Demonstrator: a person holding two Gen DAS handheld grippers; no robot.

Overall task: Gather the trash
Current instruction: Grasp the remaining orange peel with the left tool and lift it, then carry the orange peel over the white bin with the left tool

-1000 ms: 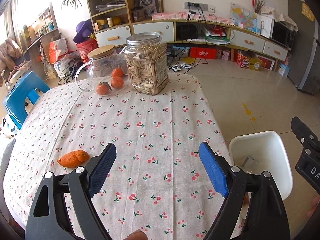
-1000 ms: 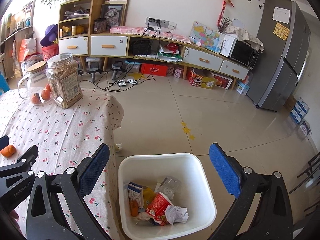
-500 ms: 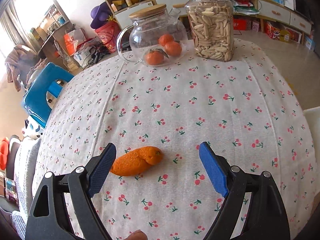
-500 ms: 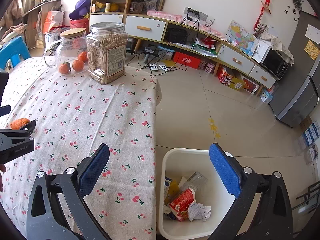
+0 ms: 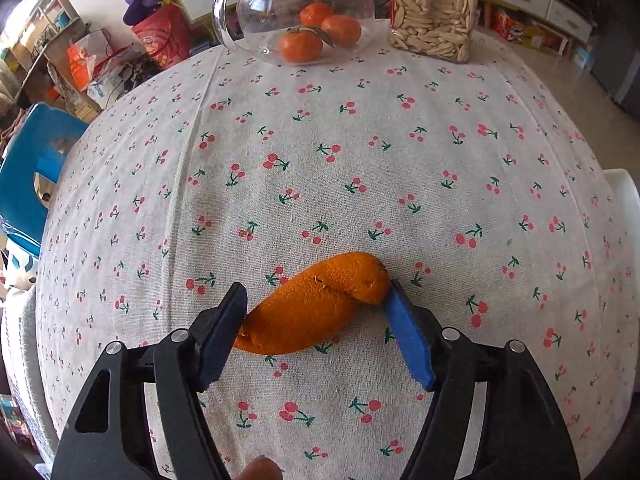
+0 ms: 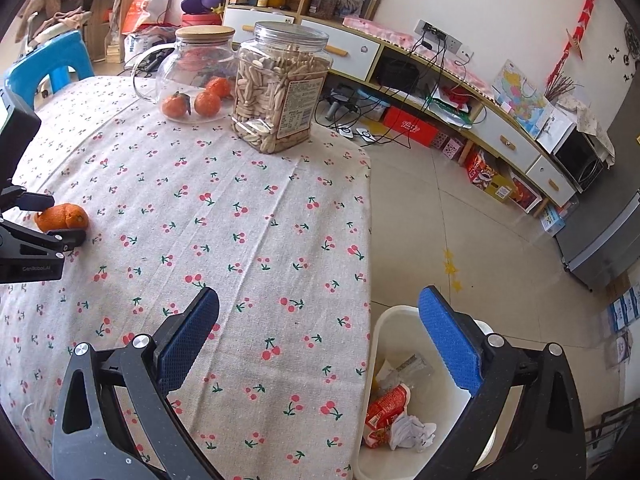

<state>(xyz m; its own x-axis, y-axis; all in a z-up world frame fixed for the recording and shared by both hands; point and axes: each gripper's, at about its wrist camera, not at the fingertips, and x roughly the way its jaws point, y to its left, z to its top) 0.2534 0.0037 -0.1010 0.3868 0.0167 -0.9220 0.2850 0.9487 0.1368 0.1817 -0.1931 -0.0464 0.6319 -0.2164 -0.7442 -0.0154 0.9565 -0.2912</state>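
Flanking the orange peel [image 5: 316, 306], seed jar [image 5: 434, 8] stands well apart.

Three tangerines [image 6: 207, 103], two jars [image 6: 280, 84], one peel [image 5: 316, 304].

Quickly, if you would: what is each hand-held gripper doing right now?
Left hand-held gripper: jaws have just been closing around the orange peel, pads touching both ends.
Right hand-held gripper: open, holding nothing.

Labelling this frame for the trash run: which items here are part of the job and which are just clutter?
Job:
- orange peel, between the closing jaws of the left gripper
- white bin beside the table, trash already inside
- right gripper, open, empty

Clutter:
- glass jug with tangerines
- seed jar
- blue chair
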